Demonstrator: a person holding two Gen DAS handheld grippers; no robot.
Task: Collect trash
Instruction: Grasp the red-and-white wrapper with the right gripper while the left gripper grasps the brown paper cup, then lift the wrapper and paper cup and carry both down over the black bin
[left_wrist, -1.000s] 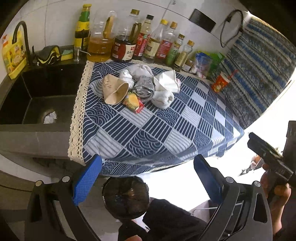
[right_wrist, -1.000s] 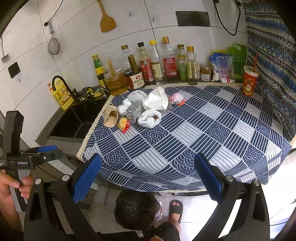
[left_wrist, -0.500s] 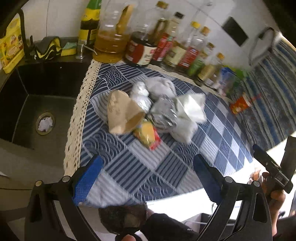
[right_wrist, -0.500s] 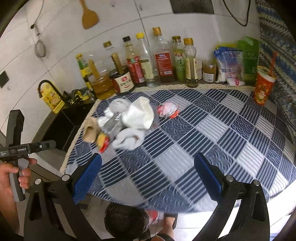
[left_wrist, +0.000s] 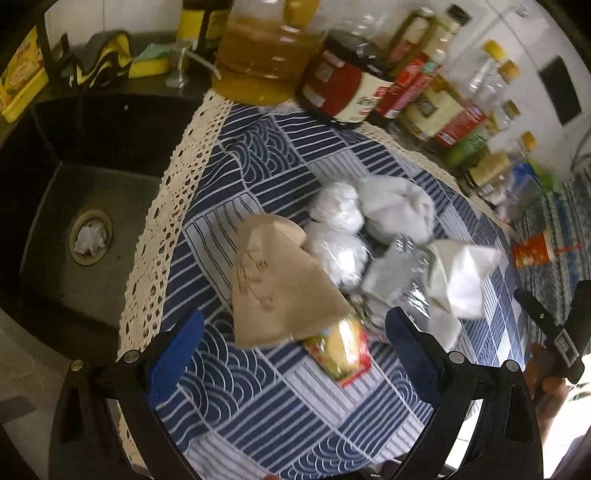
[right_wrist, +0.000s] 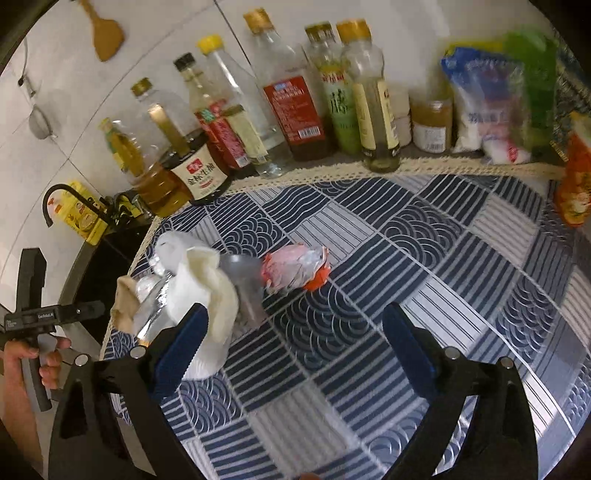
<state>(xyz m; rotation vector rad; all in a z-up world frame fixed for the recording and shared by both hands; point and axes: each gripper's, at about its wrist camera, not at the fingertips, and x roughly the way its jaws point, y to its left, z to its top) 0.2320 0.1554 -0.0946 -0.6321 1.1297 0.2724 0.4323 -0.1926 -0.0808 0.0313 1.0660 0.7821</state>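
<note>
A heap of trash lies on the blue patterned tablecloth (left_wrist: 258, 398). It holds a crushed brown paper cup (left_wrist: 273, 291), a yellow and red wrapper (left_wrist: 340, 350), white plastic balls (left_wrist: 336, 229), crumpled grey foil (left_wrist: 399, 277) and white paper (left_wrist: 461, 277). My left gripper (left_wrist: 291, 347) is open, just above the near side of the cup and wrapper. My right gripper (right_wrist: 291, 347) is open over the cloth (right_wrist: 406, 240). A red and silver wrapper (right_wrist: 295, 267) lies apart just beyond it, with the white paper (right_wrist: 207, 280) at its left finger.
A black sink (left_wrist: 85, 177) sits left of the cloth's lace edge. Bottles and jars (right_wrist: 295, 99) line the back wall, with food bags (right_wrist: 487, 103) and an orange cup (right_wrist: 576, 177) at the right. The other handheld gripper (right_wrist: 33, 317) shows at the left of the right wrist view.
Both grippers have moved forward and down toward the table. The trash heap now fills the left view, and the red wrapper sits close ahead of the right gripper. Both stay open.
</note>
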